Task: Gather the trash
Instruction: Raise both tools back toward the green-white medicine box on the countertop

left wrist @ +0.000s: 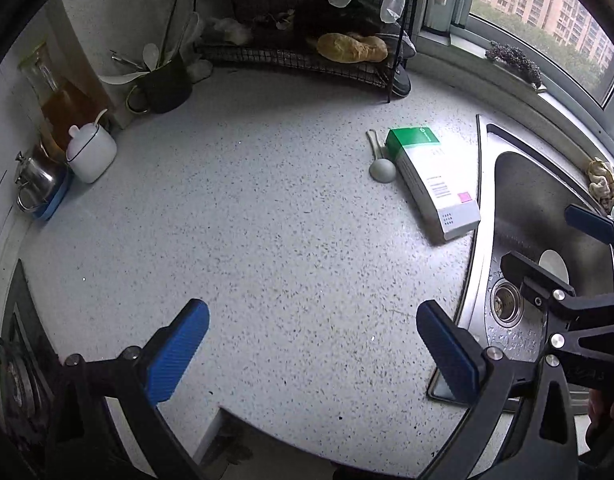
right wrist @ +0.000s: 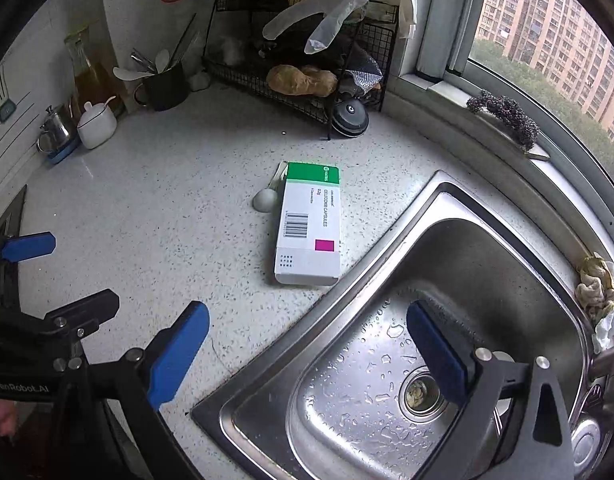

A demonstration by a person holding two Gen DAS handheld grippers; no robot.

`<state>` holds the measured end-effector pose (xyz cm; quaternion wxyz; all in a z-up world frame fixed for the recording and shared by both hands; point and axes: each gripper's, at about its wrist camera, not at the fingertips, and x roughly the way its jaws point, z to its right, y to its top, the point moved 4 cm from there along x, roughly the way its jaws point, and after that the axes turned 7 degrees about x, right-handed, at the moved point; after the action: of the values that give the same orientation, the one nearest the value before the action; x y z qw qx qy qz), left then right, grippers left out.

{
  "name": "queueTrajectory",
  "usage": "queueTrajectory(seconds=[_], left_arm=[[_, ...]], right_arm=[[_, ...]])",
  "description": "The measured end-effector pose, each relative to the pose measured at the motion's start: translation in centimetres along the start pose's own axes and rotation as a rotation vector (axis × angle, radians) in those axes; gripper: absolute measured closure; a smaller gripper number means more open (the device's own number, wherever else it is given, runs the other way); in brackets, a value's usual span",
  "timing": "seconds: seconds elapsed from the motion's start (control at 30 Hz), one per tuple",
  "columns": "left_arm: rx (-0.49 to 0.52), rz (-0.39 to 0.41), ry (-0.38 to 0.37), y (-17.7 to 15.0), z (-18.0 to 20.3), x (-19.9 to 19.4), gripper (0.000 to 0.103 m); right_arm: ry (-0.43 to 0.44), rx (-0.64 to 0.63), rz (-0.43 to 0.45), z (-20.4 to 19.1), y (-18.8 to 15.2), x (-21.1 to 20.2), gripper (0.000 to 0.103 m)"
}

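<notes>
Two grippers hover over a speckled white countertop (left wrist: 267, 220), both with jaws spread wide and nothing between the blue pads. The left gripper (left wrist: 313, 350) hangs above bare counter at the near edge; the right gripper (right wrist: 307, 354) straddles the near-left corner of the steel sink (right wrist: 459, 248), one finger over the counter, the other over the wet basin.

Trash here looks like a medicine box (right wrist: 309, 226) — white with a green far end, a barcode and a magenta square — lying flat on the counter just left of the sink rim, its near corner close to that rim. Touching or just beside its far-left side lies a pale plastic spoon (right wrist: 265, 199), bowl down toward the near side. Both sit beyond the right gripper's fingers and to the far right of the left gripper's, well apart from either.

Farther back, a black wire rack (right wrist: 303, 96) stands in the corner with a brownish lumpy item on its lower shelf and clear disposable gloves (right wrist: 327, 4) draped over its top. Left of it a dark mug (right wrist: 165, 86) holds utensils; farther left stand a white lidded jar (right wrist: 97, 124) and a small steel teapot (right wrist: 57, 130). A crumpled rag (right wrist: 597, 288) rests on the sink's right edge — droplets cover the basin floor around the drain (right wrist: 421, 394).
</notes>
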<state>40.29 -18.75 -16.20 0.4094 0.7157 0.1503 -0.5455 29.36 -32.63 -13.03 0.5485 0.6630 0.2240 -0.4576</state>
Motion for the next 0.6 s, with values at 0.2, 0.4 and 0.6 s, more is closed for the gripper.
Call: queueTrajectory(seconds=[0.2,0.4,0.6], left_arm=[[-0.031,-0.030,-0.006,2.9,-1.5,3.4,0.000],[-0.028,-0.056,0.009,4.9,-2.7,7.0,0.000],[-0.031,-0.114,0.007,5.6,-3.4,10.3,0.000]], right_arm=[[0.013,-0.030,-0.018,0.0,2.8,3.1,0.004],[0.037,-0.036,-0.063,-0.6,4.8,6.6,0.004],[0.066,-0.029,-0.114,-0.8,5.1,9.5,0.004]])
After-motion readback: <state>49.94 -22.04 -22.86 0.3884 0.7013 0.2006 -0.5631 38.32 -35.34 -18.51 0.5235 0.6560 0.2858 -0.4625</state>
